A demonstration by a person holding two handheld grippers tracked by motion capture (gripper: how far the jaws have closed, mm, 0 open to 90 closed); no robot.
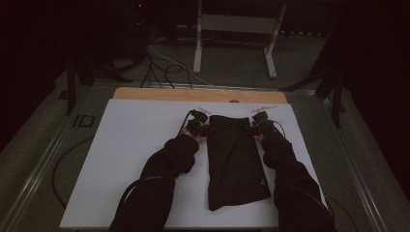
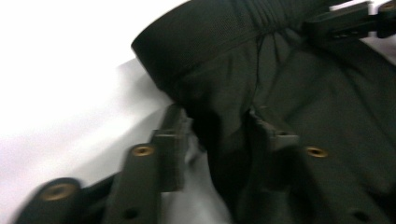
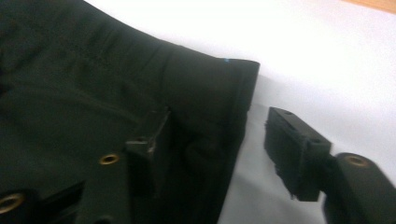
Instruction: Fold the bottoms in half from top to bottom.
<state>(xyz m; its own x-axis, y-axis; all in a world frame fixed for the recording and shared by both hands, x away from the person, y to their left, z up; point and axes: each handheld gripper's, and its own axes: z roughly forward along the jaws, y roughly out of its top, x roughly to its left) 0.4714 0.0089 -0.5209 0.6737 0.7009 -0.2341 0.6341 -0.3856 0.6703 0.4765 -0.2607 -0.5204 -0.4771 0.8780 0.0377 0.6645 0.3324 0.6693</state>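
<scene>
A black garment (image 1: 234,159) lies folded flat on the white table (image 1: 135,154), waistband at the far end. My left gripper (image 1: 205,129) is at the waistband's left corner. In the left gripper view its jaws (image 2: 219,135) straddle a bunched fold of the black cloth (image 2: 224,84), with a sliver of white table still showing beside the left pad (image 2: 170,149). My right gripper (image 1: 251,129) is at the right corner. There one jaw lies on the cloth (image 3: 93,84), and the other pad (image 3: 294,149) stands clear of the hem on bare table, so this gripper (image 3: 217,135) is open.
The person's black sleeves (image 1: 164,164) lie on the table on either side of the garment. A wooden strip (image 1: 193,94) borders the far edge. Beyond it on the floor are cables (image 1: 164,67) and a white frame (image 1: 237,29). The right gripper's jaw (image 2: 345,21) shows far off in the left gripper view.
</scene>
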